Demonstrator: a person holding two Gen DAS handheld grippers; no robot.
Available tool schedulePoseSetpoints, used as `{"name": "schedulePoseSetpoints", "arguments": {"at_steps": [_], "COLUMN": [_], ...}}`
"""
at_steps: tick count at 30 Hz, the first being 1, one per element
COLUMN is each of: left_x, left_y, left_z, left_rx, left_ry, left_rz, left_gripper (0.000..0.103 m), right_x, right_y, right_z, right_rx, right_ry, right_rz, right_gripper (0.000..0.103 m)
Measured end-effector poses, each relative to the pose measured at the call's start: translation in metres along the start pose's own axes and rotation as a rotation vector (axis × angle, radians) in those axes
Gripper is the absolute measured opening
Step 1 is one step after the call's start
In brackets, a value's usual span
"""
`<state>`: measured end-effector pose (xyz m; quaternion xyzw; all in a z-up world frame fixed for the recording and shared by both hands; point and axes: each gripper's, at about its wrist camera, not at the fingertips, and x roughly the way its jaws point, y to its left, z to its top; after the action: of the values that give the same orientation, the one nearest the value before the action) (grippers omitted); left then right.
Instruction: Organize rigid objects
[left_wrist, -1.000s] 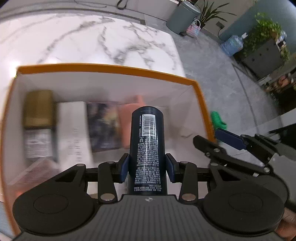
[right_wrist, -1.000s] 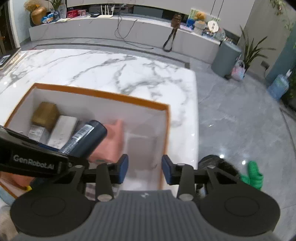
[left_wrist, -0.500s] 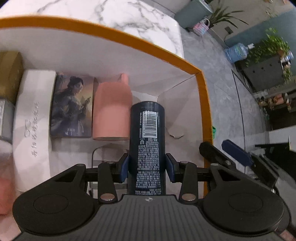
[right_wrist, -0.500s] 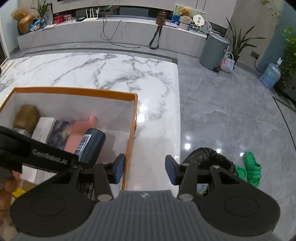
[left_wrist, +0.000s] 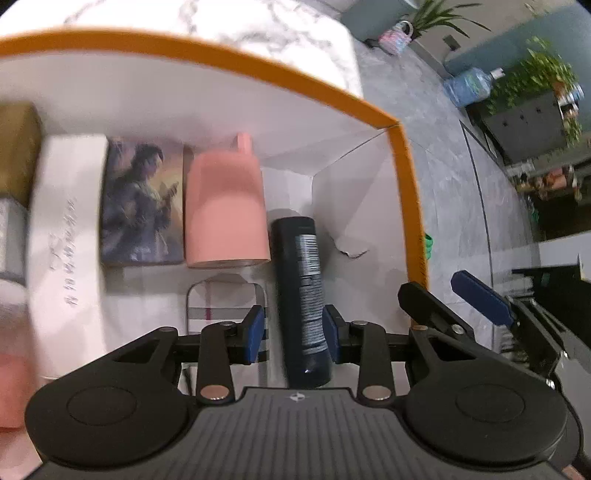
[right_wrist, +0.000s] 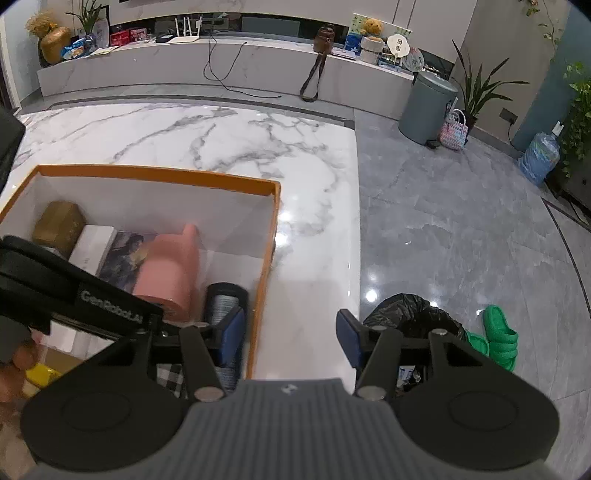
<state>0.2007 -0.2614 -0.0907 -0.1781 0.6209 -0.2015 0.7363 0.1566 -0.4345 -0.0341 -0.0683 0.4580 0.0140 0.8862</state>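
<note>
Navy can (left_wrist: 301, 295), stiff and slick, lies in my box (left_wrist: 410, 206); left tool (left_wrist: 293, 334) parted around its middle, right tool (right_wrist: 291, 338) wide, empty.

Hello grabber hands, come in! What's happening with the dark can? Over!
Left gripper open around dark can, lying in orange-rimmed box beside pink bottle. Right gripper open, empty. Nothing blocking.

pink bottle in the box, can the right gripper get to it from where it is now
Probably not directly: the right gripper hangs open outside the box's orange rim, and the left gripper and dark can sit beside the pink bottle.
</note>
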Motion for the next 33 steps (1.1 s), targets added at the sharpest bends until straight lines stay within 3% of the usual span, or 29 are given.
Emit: {"name": "schedulePoseSetpoints", "arguments": {"at_steps": [3, 7, 12, 17, 21, 25, 33], "left_x": [-0.020, -0.066, -0.126, -0.178, -0.210, -0.219, -0.201], "left_y": [-0.008, -0.022, -0.025, -0.021, -0.011, 0.005, 0.050], "left_z": [-0.003, -0.012, -0.033, -0.053, -0.073, -0.096, -0.126], "left_rx": [0.092, 0.289, 0.524, 0.633, 0.649, 0.598, 0.414], "left_ry": [-0.034, -0.112, -0.214, -0.303, -0.439, -0.583, -0.711], "left_rz": [0.028, 0.082, 0.201, 0.277, 0.297, 0.292, 0.409], "left_gripper": [0.038, 0.038, 0.038, 0.043, 0.048, 0.052, 0.056], "right_x": [-0.011, -0.031, -0.054, -0.069, -0.079, -0.087, -0.093], "right_y": [0.004, 0.017, 0.046, 0.074, 0.089, 0.103, 0.130], "right_z": [0.000, 0.000, -0.002, -0.005, -0.009, -0.019, -0.052], "right_rx": [-0.008, -0.025, -0.072, -0.090, -0.061, -0.004, 0.061], "right_ry": [-0.027, -0.073, -0.122, -0.152, -0.186, -0.225, -0.316], "right_rz": [0.011, 0.042, 0.101, 0.153, 0.172, 0.192, 0.145], "right_gripper": [0.056, 0.062, 0.065, 0.071, 0.072, 0.075, 0.083]}}
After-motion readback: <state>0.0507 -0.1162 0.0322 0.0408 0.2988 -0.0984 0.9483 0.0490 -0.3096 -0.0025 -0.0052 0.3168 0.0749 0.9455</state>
